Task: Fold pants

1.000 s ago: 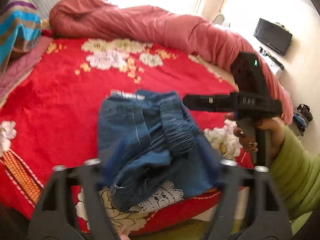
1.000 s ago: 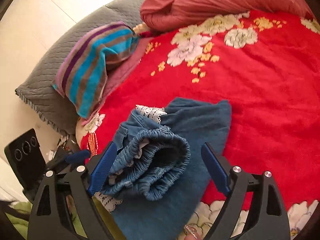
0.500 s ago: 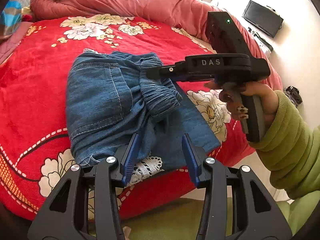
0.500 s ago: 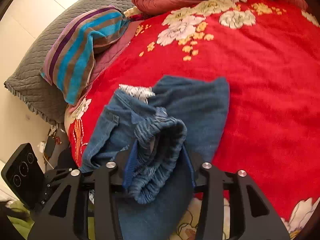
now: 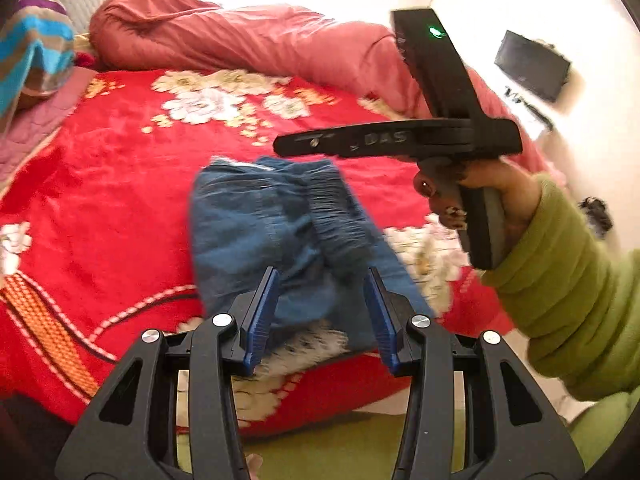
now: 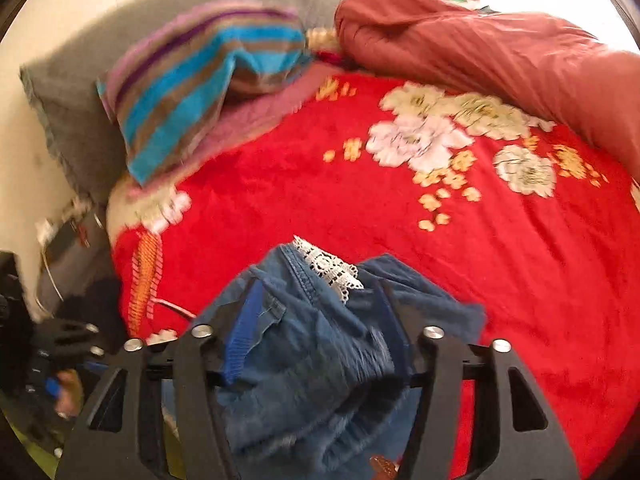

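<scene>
Folding denim on a red floral bed

The right gripper [image 6: 316, 344], jaws easing apart, grips bunched blue pants [image 5: 280, 232] near the red blanket's [image 5: 120, 200] near edge; the left gripper [image 5: 320, 312] hangs half-open, empty, just before them.

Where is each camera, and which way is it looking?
Left wrist: on the left gripper, facing across the bed at the pants; shows the right hand and green sleeve.
Right wrist: on the right gripper, facing the striped pillow; pants bunched between its fingers.
Both show: pants, bed, pillow.
</scene>
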Motion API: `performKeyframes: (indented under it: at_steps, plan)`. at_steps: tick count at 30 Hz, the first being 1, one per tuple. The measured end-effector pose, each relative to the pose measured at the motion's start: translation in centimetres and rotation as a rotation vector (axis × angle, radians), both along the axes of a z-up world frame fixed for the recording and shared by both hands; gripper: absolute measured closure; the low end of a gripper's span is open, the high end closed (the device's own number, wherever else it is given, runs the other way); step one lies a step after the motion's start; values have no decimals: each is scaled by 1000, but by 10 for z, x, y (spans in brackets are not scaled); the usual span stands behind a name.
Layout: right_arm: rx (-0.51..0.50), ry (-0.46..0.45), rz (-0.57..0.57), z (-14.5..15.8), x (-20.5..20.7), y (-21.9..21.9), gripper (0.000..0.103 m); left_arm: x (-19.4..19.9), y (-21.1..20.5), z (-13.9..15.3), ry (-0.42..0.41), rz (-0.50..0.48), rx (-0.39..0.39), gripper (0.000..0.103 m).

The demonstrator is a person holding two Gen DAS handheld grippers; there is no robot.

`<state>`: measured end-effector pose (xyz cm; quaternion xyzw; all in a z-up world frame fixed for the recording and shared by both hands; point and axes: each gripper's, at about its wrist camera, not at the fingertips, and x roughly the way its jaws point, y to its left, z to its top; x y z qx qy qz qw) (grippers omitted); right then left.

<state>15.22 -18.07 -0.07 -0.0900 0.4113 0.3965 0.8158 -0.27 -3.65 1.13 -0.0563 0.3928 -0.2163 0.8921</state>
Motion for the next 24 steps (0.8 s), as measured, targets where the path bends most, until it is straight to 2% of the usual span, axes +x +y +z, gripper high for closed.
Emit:
performKeyframes:
  at_steps: [2,3,4,6,10,14,17,19,21,24]
  plan:
    - [-86,16,9,-17,11,17,54,8,-3,-11,32,-3,15,70]
    - [-124,10,18,-24,12,23,61,11,-5,-20,66,-3,22,72]
    - [-147,0,26,-29,12,27,75,13,-7,-28,93,-8,26,72]
    - [-195,-39,20,-35,13,32,87,11,-9,-33,103,-22,44,72]
    - [-155,2,-53,-41,24,30,88,10,-8,-33,99,-27,42,72]
    - [-156,0,-79,-45,26,32,88,9,-3,-33,103,-22,22,72]
    - [-133,-35,-76,-36,17,28,82,9,-3,-33,104,-22,21,72]
    - [-76,-42,-72,-25,9,19,64,8,-1,-32,103,-20,15,72]
    - [-37,-65,-67,-15,-2,10,55,7,-1,-32,100,-19,14,72]
    - [-6,-107,-61,-1,-20,-5,49,6,-1,-31,98,-18,12,72]
